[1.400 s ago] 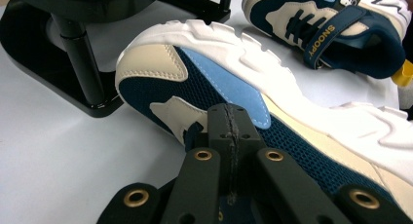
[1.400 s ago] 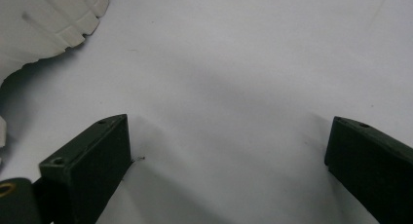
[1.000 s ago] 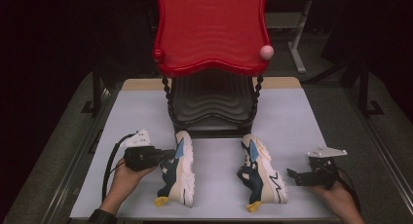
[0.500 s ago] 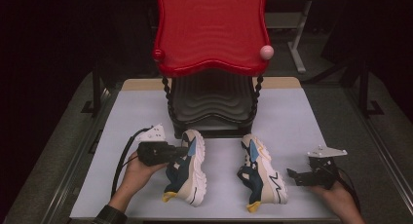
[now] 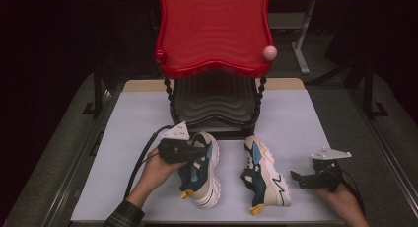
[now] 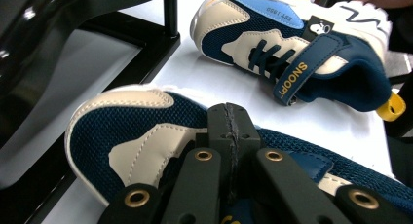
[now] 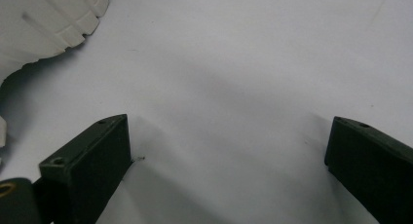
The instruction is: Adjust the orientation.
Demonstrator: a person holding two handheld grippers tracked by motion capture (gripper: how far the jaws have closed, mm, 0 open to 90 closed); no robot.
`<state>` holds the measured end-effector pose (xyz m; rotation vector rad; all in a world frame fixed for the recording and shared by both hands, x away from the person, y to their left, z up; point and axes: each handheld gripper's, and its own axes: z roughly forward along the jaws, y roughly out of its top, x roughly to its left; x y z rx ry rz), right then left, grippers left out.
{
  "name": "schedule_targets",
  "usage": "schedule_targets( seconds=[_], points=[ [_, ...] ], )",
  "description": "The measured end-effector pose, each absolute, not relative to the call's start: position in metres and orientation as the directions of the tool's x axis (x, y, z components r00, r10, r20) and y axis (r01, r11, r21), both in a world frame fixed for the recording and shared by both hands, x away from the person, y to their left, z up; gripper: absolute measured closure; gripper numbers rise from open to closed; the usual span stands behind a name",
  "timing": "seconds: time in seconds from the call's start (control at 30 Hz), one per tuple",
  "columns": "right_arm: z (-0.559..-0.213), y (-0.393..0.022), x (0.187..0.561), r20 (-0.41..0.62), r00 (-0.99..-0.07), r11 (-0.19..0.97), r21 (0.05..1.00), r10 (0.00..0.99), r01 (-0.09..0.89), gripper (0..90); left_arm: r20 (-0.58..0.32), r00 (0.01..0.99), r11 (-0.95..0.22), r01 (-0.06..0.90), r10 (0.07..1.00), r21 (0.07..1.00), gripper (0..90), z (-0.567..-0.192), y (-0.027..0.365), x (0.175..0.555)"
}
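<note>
With its jaws pressed together on the tongue, the left gripper (image 5: 194,153) carries the left shoe (image 5: 202,173), presumably toward the rack (image 5: 213,106) at twelve o'clock, while the right gripper (image 5: 298,178), jaws apart, waits beside the right shoe (image 5: 265,176).

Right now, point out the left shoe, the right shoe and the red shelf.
left shoe (image 5: 208,183), high view, on its white sole side.
right shoe (image 5: 270,180), high view, on its cream side panel.
red shelf (image 5: 214,29), high view, on its ribbed top.

Two navy, cream and blue mesh sneakers: the left one (image 5: 202,170) and the right one (image 5: 265,177). One red wavy-edged two-tier shelf stand (image 5: 214,32). One pale grey surface (image 5: 296,118). Two handheld black grippers: left (image 5: 199,153) and right (image 5: 295,177).
</note>
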<state>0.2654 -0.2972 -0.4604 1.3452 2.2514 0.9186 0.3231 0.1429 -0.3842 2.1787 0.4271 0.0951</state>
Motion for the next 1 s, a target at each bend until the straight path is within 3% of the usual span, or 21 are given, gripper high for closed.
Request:
schedule_targets(
  seconds=[0.53, 0.8, 1.0],
  points=[
    [-0.46, -0.297, 0.265, 0.023, -0.481, 0.334, 0.69, 0.876, 0.642, 2.1, -0.059, 0.948, -0.618, 0.25, 0.312, 0.746, 90.0, -0.388, 0.092, 0.331],
    [-0.46, -0.297, 0.265, 0.025, -0.481, 0.333, 0.69, 0.876, 0.642, 2.1, -0.066, 0.946, -0.568, 0.244, 0.316, 0.786, 82.7, -0.372, 0.103, 0.324],
    [-0.46, -0.297, 0.265, 0.023, -0.482, 0.335, 0.69, 0.876, 0.642, 2.1, -0.098, 0.959, -0.541, 0.233, 0.267, 0.808, 78.3, -0.356, 0.118, 0.301]
  ],
)
